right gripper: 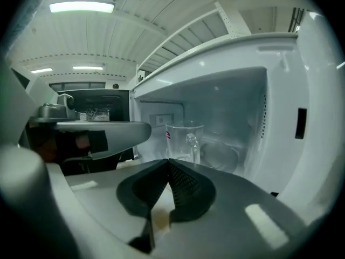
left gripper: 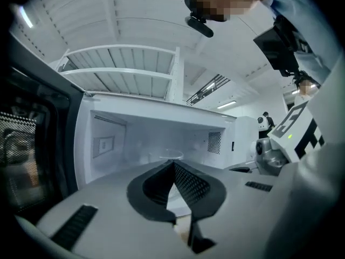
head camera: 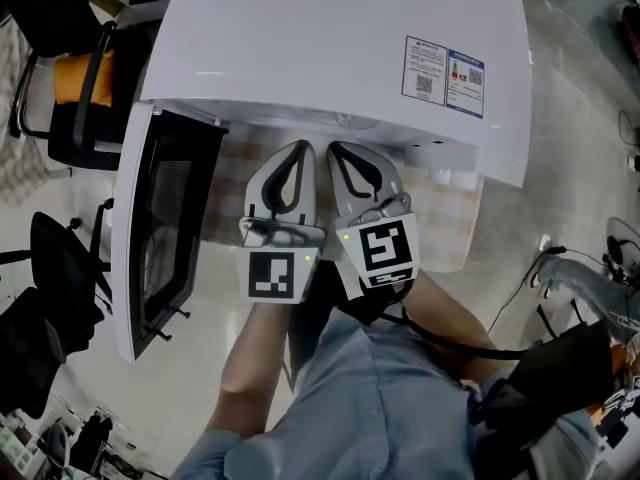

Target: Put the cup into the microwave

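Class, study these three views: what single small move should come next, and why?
Probably move the left tongs over to the open door to push it shut. The cup already stands inside the microwave, and the right tongs are shut, holding nothing.

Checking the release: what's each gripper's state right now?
Left gripper: closed, holding nothing.
Right gripper: closed, holding nothing; the cup stands apart inside the microwave.
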`<action>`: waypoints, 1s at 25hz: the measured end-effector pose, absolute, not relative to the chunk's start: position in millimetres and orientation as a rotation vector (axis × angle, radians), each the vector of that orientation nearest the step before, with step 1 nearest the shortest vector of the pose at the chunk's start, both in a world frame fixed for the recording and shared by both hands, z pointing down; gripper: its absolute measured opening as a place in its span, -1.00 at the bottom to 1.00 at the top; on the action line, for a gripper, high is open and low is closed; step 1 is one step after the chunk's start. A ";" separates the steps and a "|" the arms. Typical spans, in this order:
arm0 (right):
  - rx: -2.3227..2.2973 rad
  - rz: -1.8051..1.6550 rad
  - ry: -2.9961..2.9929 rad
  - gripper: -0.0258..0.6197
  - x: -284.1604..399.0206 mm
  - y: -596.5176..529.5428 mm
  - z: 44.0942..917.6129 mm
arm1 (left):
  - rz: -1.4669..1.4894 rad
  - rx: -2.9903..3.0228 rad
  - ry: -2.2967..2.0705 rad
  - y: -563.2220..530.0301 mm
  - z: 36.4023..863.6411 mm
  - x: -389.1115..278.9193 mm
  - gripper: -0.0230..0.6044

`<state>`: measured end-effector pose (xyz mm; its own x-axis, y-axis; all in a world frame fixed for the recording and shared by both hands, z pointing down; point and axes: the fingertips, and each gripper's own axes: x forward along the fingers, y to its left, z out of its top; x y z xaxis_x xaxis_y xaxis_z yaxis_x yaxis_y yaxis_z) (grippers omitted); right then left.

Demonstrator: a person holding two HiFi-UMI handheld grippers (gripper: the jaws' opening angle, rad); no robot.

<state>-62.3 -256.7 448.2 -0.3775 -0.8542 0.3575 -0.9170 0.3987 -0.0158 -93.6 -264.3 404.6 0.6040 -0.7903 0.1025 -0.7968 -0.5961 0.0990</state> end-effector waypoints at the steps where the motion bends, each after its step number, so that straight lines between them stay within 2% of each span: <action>1: 1.559 0.313 -2.357 -0.92 -62.7 -261.3 449.4 | 0.076 2.694 -1.314 -268.8 406.6 -91.7 -0.91; 25: 1.638 0.399 -2.254 -0.91 -54.3 -308.2 461.8 | 0.143 2.726 -1.120 -311.1 426.9 -70.1 -0.90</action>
